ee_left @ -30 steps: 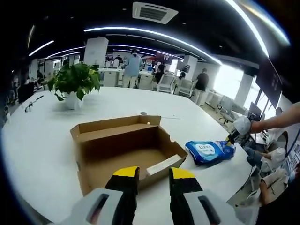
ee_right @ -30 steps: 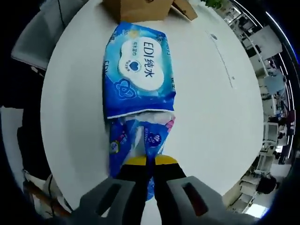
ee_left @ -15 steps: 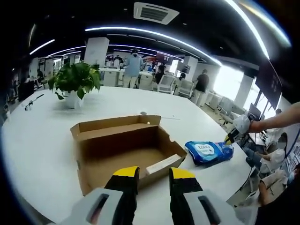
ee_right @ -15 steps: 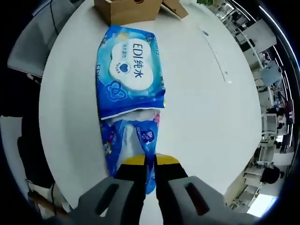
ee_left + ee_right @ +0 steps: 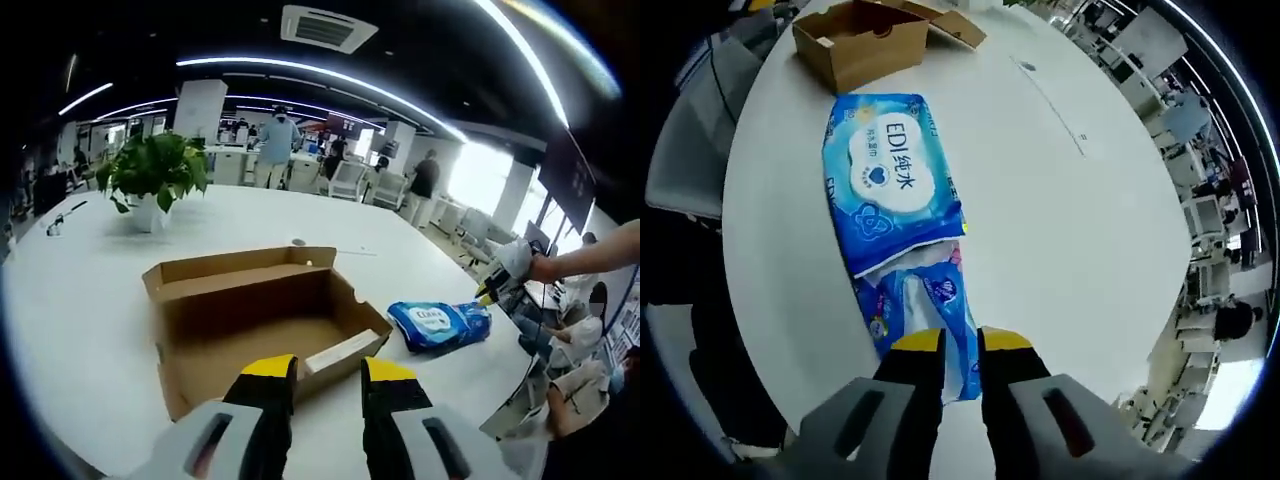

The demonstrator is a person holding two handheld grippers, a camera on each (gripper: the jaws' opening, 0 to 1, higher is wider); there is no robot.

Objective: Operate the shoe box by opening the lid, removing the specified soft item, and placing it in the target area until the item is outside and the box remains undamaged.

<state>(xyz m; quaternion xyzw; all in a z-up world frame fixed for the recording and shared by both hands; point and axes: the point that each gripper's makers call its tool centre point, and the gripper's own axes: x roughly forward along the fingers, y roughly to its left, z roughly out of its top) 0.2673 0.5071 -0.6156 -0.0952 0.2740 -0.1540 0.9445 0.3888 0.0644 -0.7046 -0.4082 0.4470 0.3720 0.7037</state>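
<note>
Shoe box (image 5: 262, 322) open, emptied. Wipes pack (image 5: 895, 190) on surface beside box. Right gripper (image 5: 960, 343) fingers parted, releasing; left gripper (image 5: 328, 372) fingers apart, idle.

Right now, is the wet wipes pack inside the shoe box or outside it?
Outside. The wet wipes pack lies on the white table beside the open shoe box.

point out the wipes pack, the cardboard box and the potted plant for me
wipes pack (image 5: 890, 170), right gripper view, on the white label of its top face
cardboard box (image 5: 262, 338), left gripper view, on the bare inside floor
potted plant (image 5: 152, 170), left gripper view, on the green leaves
</note>
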